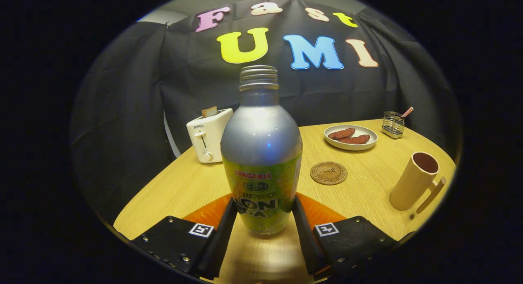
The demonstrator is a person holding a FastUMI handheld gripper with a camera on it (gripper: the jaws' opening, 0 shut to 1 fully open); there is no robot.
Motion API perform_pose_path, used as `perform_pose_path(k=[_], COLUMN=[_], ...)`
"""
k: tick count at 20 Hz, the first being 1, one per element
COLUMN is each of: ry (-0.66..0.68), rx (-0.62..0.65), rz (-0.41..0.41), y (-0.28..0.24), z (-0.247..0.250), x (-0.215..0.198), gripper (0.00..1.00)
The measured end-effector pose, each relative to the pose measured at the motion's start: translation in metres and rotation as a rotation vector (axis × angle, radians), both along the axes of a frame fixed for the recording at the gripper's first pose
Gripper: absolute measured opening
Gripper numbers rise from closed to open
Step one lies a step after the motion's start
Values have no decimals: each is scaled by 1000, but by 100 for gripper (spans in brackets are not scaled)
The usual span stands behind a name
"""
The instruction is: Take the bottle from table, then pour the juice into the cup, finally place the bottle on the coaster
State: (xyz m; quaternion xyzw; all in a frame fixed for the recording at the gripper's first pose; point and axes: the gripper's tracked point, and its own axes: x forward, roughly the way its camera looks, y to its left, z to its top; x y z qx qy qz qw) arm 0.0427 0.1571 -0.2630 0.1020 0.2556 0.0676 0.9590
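An uncapped silver bottle [261,145] with a green and yellow label stands upright between my fingers, its threaded neck open at the top. My gripper [263,204] is shut on the bottle, one finger pressing each side of the label. The bottle's base is at the wooden table [175,190]; I cannot tell whether it is raised off it. A round cork coaster [328,173] lies beyond my right finger. Farther right stands a tall beige cup [414,182] with a handle and a dark inside.
A white toaster [208,135] with a slice of bread in it stands at the back left. A plate [350,146] with dark food slices sits behind the coaster. A small wire holder [393,124] stands at the far right corner.
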Motion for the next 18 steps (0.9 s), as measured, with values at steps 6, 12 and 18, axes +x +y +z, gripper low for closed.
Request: perform_pose_path(k=[6, 12, 18], ry=[-40, -29, -16], rx=[12, 154, 300], rz=[-50, -110, -159], y=[-28, -55, -78], z=[32, 43, 48], x=[9, 12, 10], gripper=[75, 75, 75])
